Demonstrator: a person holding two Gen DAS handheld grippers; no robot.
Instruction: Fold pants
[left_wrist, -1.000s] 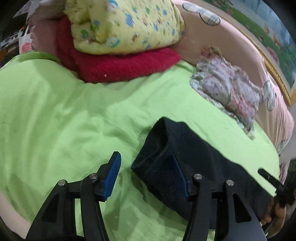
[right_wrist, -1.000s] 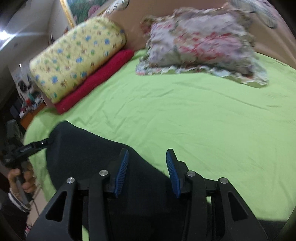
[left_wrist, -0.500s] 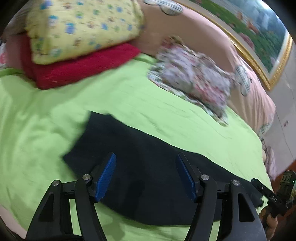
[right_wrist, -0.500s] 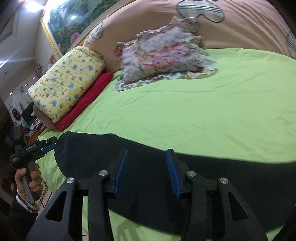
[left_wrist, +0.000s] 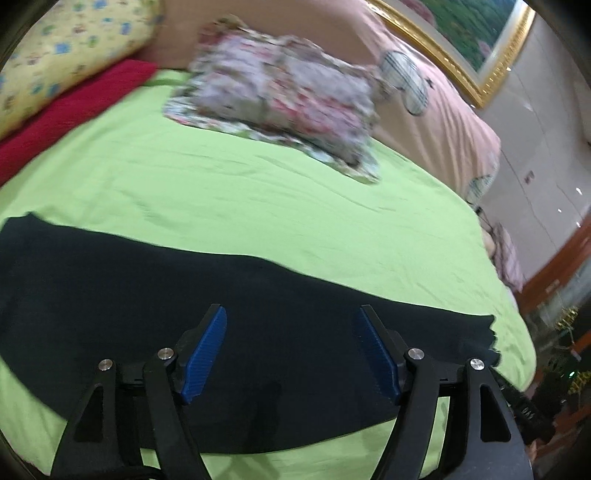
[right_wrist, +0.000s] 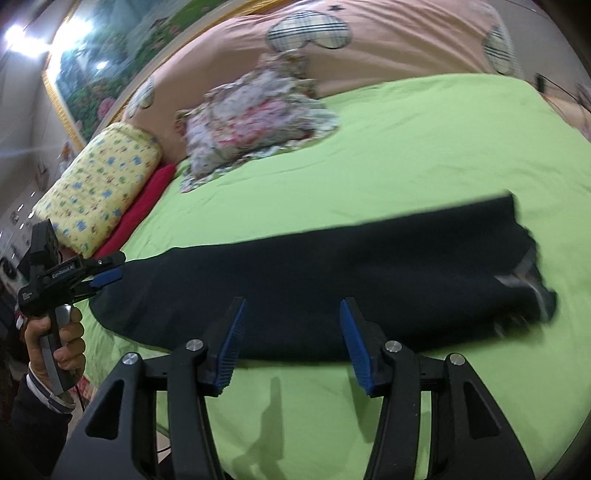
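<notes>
Black pants lie flat in a long strip across the near part of the green bed sheet, also in the right wrist view. The ragged end with a grey patch is at the right. My left gripper is open and empty above the pants' middle. It also shows from the side in the right wrist view, open at the pants' left end. My right gripper is open and empty over the pants' near edge.
A floral pillow lies at the back of the bed. A yellow patterned pillow rests on a red towel at the back left. A pink headboard cushion runs behind. The bed edge drops off at the near left.
Both wrist views have swung right and pulled back, so the whole length of the pants now shows. Both grippers have stayed open and empty.
</notes>
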